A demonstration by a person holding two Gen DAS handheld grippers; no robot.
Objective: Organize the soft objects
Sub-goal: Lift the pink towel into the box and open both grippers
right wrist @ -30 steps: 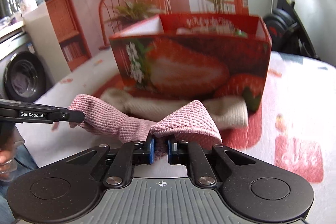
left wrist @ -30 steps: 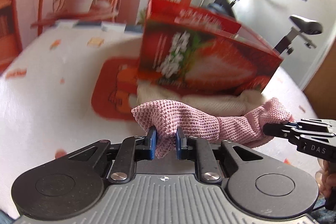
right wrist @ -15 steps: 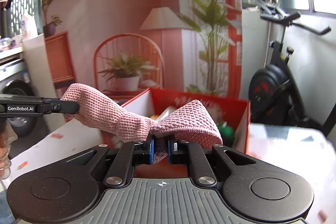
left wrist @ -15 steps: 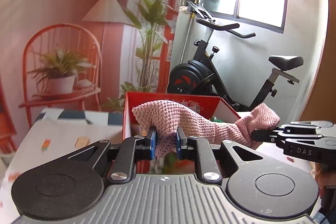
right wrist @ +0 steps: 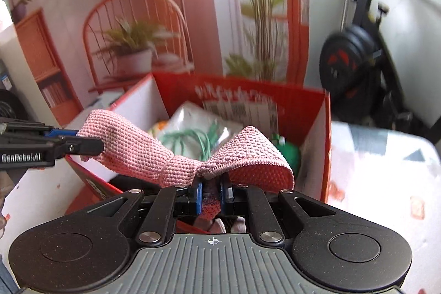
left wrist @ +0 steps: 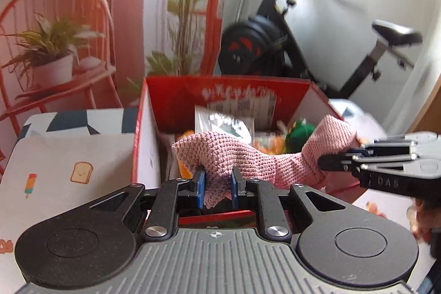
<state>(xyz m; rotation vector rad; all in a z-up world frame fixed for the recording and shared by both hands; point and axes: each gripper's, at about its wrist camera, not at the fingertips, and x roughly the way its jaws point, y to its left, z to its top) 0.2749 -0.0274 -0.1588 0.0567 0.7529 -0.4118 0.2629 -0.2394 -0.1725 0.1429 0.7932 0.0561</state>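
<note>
Cloth (left wrist: 237,156), one pink knitted piece, is hanging stretched over the open red box (left wrist: 171,101). We are pinching it at both ends: the left gripper (left wrist: 217,188) is clamped on one end, the right gripper (right wrist: 211,196) is clamped on the other. Inside the box we are counting one clear bag (right wrist: 193,128) and one green item (right wrist: 288,150). Under the box, a white printed tablecloth (left wrist: 69,156) is covering the table; behind it, one exercise bike (left wrist: 275,46) and one chair (left wrist: 55,46) are standing.
</note>
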